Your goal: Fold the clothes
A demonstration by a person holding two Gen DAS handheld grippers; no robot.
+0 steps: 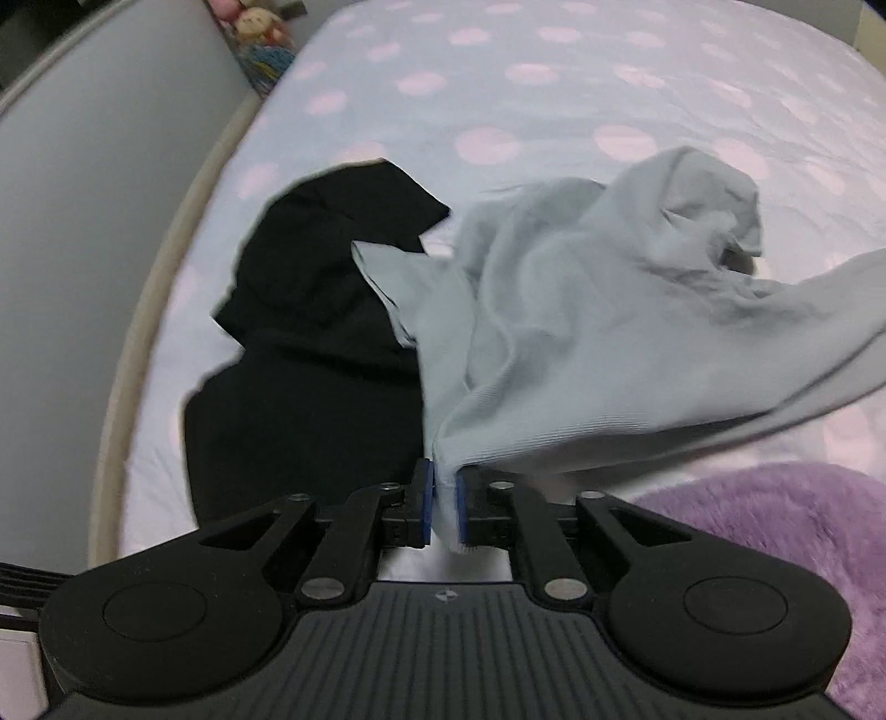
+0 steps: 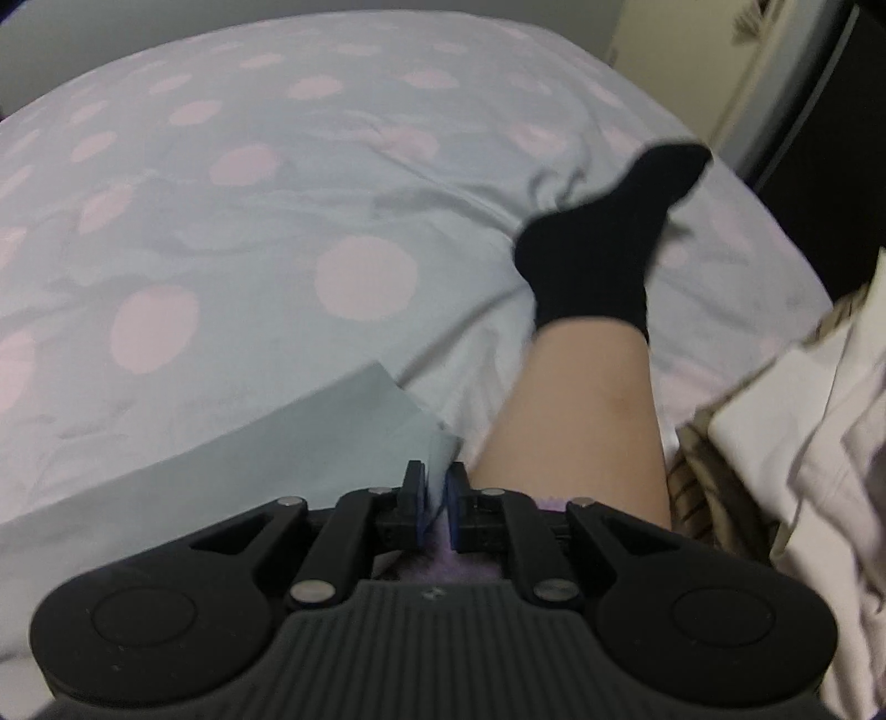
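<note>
1. Your left gripper (image 1: 443, 501) is clenched on a bunched edge of the pale grey garment (image 1: 581, 332); the cloth is pinched between the two blue pads (image 1: 425, 501), and a short tail of it pokes out behind them.

2. From that pinch the garment rises and spreads away to the right, crumpled and in loose folds, with one long part stretching off toward the right edge of the left wrist view. It looks blurred there.

3. Just left of it lies a black garment (image 1: 315, 332) on the bed, partly overlapped by a corner of the grey one.

4. Your right gripper (image 2: 437, 512) is also clamped on the grey garment (image 2: 277, 443), gripping a corner between its pads (image 2: 454, 512). The cloth runs from there to the left in a flat, taut sheet.

5. Both garments sit over a bedsheet (image 1: 554, 99) of light grey-blue with pink dots, wrinkled in places.

6. A fuzzy purple blanket (image 1: 775, 526) lies at the lower right of the left wrist view.

7. In the right wrist view a bare leg (image 2: 587, 399) in a black sock (image 2: 603, 238) stretches over the bed, just right of the gripper.

8. A heap of pale cloth (image 2: 803, 443) lies at the right edge, and a doll (image 1: 257, 27) sits at the far left of the bed.
</note>
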